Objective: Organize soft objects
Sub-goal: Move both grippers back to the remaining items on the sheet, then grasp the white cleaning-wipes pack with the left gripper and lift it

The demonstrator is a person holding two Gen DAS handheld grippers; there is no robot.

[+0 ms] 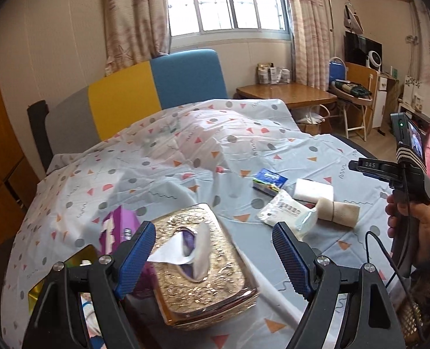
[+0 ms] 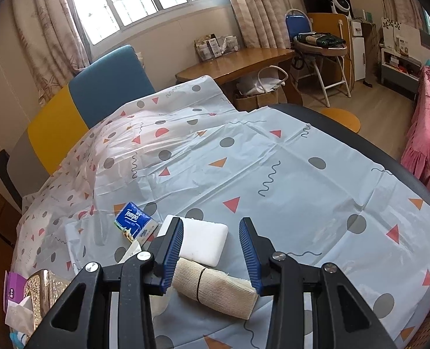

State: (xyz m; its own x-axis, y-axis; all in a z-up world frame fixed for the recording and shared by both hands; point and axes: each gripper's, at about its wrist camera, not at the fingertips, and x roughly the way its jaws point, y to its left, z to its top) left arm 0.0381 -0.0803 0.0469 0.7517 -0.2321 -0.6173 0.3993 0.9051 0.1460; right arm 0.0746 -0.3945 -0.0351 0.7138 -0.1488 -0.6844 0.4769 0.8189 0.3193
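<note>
My left gripper (image 1: 213, 257) is open above a gold tissue box (image 1: 203, 264) with a white tissue (image 1: 174, 254) sticking out. A purple tissue pack (image 1: 118, 229) lies to its left. My right gripper (image 2: 212, 251) is open and straddles a beige rolled bandage (image 2: 215, 286) on the patterned sheet (image 2: 273, 174). Just beyond lie a white sponge block (image 2: 203, 241) and a blue Tempo tissue pack (image 2: 134, 221). In the left wrist view the bandage (image 1: 338, 210), the sponge (image 1: 313, 190), the Tempo pack (image 1: 270, 180) and a white plastic packet (image 1: 287, 213) lie to the right.
The bed has a yellow and blue headboard (image 1: 156, 87). A wooden desk (image 2: 235, 64) and a chair (image 2: 319, 46) stand behind it. A pink bedspread (image 2: 427, 133) hangs at the right. The sheet's right edge (image 2: 404, 180) is close.
</note>
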